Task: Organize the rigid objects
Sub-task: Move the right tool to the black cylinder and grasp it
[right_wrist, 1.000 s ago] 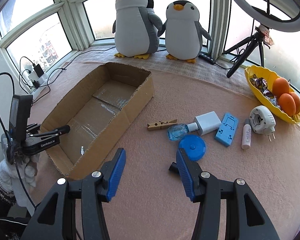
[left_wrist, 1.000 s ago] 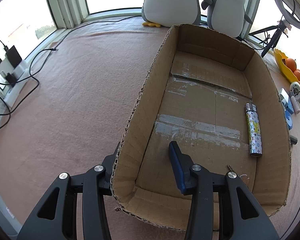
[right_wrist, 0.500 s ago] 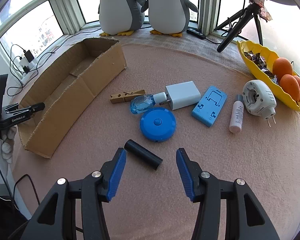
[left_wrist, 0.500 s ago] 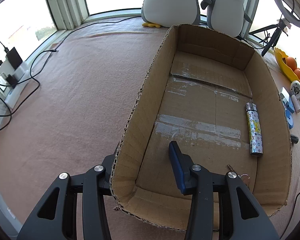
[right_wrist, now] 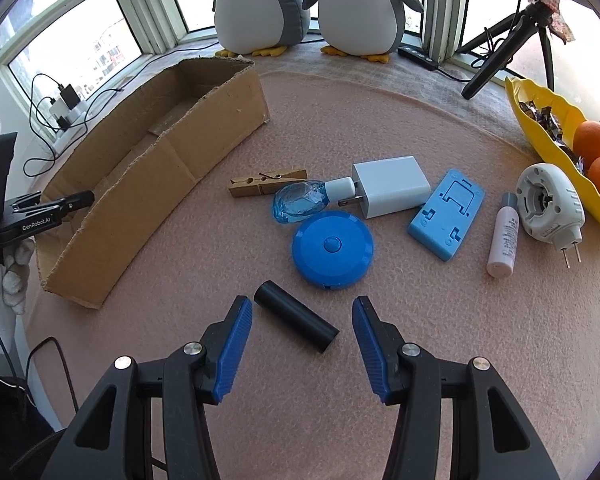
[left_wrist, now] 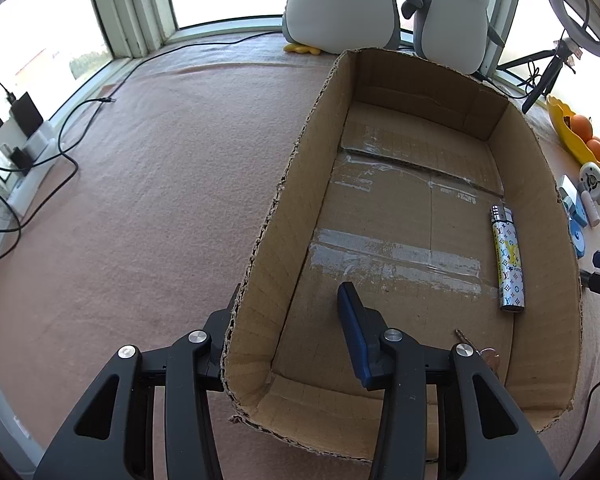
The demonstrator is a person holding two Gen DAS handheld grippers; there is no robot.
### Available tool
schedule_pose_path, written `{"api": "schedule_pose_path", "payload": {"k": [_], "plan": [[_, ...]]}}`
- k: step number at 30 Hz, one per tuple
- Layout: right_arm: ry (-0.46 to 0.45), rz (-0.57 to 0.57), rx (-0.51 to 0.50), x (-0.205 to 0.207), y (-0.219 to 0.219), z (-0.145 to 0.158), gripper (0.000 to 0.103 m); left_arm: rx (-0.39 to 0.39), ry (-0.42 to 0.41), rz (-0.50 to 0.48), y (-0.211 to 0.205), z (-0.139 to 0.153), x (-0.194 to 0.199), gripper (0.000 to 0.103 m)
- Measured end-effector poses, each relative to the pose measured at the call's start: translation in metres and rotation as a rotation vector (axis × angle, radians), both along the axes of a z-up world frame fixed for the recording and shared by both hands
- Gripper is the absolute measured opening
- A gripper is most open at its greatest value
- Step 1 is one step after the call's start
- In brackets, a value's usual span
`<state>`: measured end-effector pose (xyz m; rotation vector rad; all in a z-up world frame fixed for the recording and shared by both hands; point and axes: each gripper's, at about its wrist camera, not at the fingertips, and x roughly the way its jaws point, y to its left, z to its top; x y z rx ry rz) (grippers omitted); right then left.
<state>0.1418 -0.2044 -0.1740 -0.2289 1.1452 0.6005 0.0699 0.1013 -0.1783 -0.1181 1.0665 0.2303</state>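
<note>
The right gripper gapes wide around a black tube; the left gripper straddles the box wall at 9 o'clock, jaws apart, gripping nothing.

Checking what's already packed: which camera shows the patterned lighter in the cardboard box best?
The left wrist view. It looks straight down into the cardboard box, so the lighter lies fully visible on the floor by the right wall. In the right wrist view the box is seen low from the side, and its wall hides the lighter.
</note>
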Motion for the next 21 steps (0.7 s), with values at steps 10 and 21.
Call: {"api": "schedule_pose_path", "payload": {"k": [10, 21], "plan": [[0.031, 0.060, -0.049, 0.006, 0.011, -0.011, 0.043, -0.002, 0.000, 0.001, 0.000, 0.000, 0.000, 0.043], [0.044, 0.074, -0.101, 0.006, 0.020, -0.017, 0.025, -0.013, -0.004, 0.007, 0.002, 0.000, -0.001, 0.043]]}}
